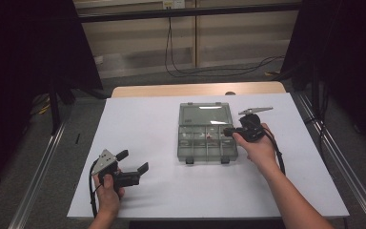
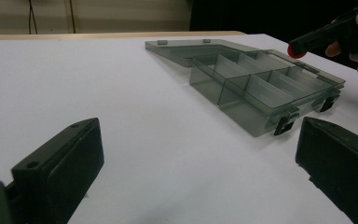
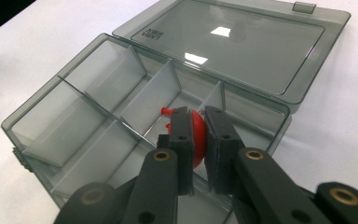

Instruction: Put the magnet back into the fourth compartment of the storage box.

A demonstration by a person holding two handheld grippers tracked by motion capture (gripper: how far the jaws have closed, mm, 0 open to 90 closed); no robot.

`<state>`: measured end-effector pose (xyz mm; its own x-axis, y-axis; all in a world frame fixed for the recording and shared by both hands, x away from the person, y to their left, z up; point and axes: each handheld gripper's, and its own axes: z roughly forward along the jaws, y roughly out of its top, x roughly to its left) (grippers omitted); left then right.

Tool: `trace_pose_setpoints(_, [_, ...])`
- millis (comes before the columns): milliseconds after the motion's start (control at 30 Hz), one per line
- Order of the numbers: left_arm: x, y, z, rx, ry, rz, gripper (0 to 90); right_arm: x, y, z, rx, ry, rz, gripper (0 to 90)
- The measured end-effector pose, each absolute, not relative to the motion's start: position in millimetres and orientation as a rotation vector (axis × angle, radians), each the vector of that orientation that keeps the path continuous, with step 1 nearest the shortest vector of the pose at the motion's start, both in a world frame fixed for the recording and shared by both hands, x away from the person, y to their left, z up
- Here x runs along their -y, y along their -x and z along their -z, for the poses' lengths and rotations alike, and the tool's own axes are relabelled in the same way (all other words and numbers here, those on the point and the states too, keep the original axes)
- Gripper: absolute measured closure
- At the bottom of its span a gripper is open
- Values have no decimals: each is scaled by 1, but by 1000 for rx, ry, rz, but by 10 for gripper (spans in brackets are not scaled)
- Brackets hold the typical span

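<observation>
A smoky clear compartment box [image 1: 180, 143] lies open on the white table top [image 1: 143, 124], with its lid [image 1: 205, 113] laid flat behind it. My right gripper [image 1: 227, 131] hangs over the box's right side, shut on a round red piece [image 3: 197, 137]. That red piece [image 2: 292, 51] also shows at the jaw tips in the left gripper view. Below the jaws a small red pin [image 3: 166, 111] lies in a compartment of the box [image 3: 98, 70]. My left gripper [image 1: 133, 161] rests near the table's front left, open and with nothing between its jaws, and it points toward the box [image 2: 242, 112].
The box's two dark latches [image 2: 286, 123] hang at its front edge. Metal rails [image 1: 43, 162] run along both sides of the table. Cables [image 1: 209, 71] lie on the floor beyond the far edge.
</observation>
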<state>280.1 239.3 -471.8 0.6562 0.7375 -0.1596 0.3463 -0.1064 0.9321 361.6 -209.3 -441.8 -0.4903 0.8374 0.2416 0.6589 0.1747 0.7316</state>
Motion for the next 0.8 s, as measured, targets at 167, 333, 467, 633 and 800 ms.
trace_pose_setpoints(167, [-239,-280,472,-887,-1707,-418,9,209,-364,446,-2233,-1468,-1193,831])
trace_pose_setpoints(333, [-239,-280,472,-886,-1710,-419,9,208,-367,450,-2236,-1473,-1181,831])
trace_pose_setpoints(467, [-239,-280,472,-887,-1709,-419,9,206,-368,453,-2245,-1480,-1170,828])
trace_pose_setpoints(633, [-239,-280,472,-886,-1707,-419,9,208,-370,456,-2236,-1497,-1170,762])
trace_pose_setpoints(800, [-239,-280,472,-884,-1711,-422,9,210,-369,452,-2229,-1455,-1171,655])
